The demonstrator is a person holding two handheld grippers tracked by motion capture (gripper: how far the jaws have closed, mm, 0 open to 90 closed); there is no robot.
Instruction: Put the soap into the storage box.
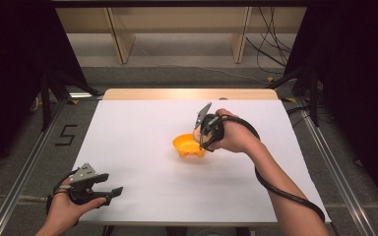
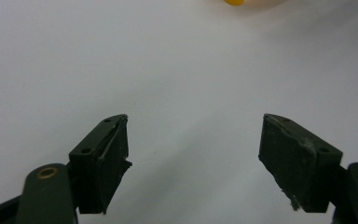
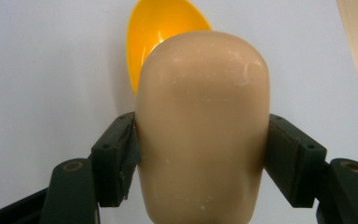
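A smooth beige rounded block sits clamped between the two black jaws of my right gripper, held just over the white table. Right beyond it stands a small orange bowl, whose rim lies directly left of the right gripper in the high view. A sliver of the beige block peeks out by the bowl's edge there. My left gripper rests near the table's front left corner. Its jaws stand wide apart over bare white surface, nothing between them. The orange bowl barely shows at the top edge.
The white table top has a wooden strip along its far edge. Metal rails run down both sides, and black cables lie on the floor beyond.
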